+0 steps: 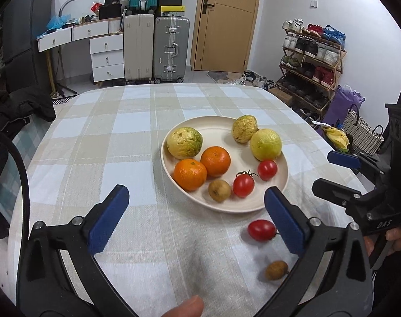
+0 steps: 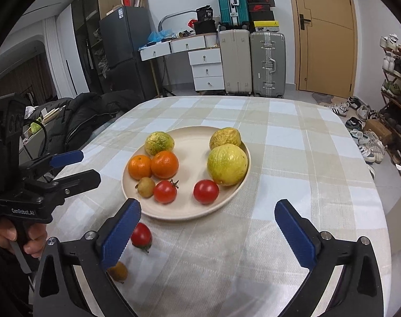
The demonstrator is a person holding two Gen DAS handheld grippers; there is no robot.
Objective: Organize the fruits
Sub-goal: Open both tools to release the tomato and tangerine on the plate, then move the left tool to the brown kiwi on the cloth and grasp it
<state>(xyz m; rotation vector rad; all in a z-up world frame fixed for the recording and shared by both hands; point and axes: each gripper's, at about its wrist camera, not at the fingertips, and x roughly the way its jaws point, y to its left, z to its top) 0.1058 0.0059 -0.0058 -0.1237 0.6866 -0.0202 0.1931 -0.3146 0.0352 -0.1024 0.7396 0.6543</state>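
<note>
**Both claws wide and empty; most fruit on the plate, two pieces off it**

Nearest to us, the left gripper (image 1: pixel 196 212) stands with its blue ribbed pads spread wide and nothing between them. We see the right gripper (image 2: pixel 208 225) likewise spread wide and empty. Each is held in a person's hand (image 2: pixel 18 237), and each shows at the edge of the other's view.

On the beige-and-white checked tablecloth (image 1: pixel 107 137), just short of the plate, lie a small brown round fruit (image 1: pixel 276 270) and, a little farther on, a loose red cherry tomato (image 1: pixel 261 230). Both rest on the cloth, apart from each other and off the plate; in the left wrist view the tomato sits just beside the left gripper's right-hand pad.

Beyond them sits the round cream plate (image 1: pixel 226 207). Along its near side we note a second small brown fruit (image 1: pixel 219 190) and two red cherry tomatoes (image 1: pixel 243 184), one with its green stem on. Behind these lie two orange mandarins (image 1: pixel 189 174), touching. At the far side are three yellow-green rough-skinned round fruits (image 1: pixel 184 142), one to the left and two touching to the right.

Past the table we see suitcases (image 1: pixel 171 49) and a wooden door (image 1: pixel 226 21).
</note>
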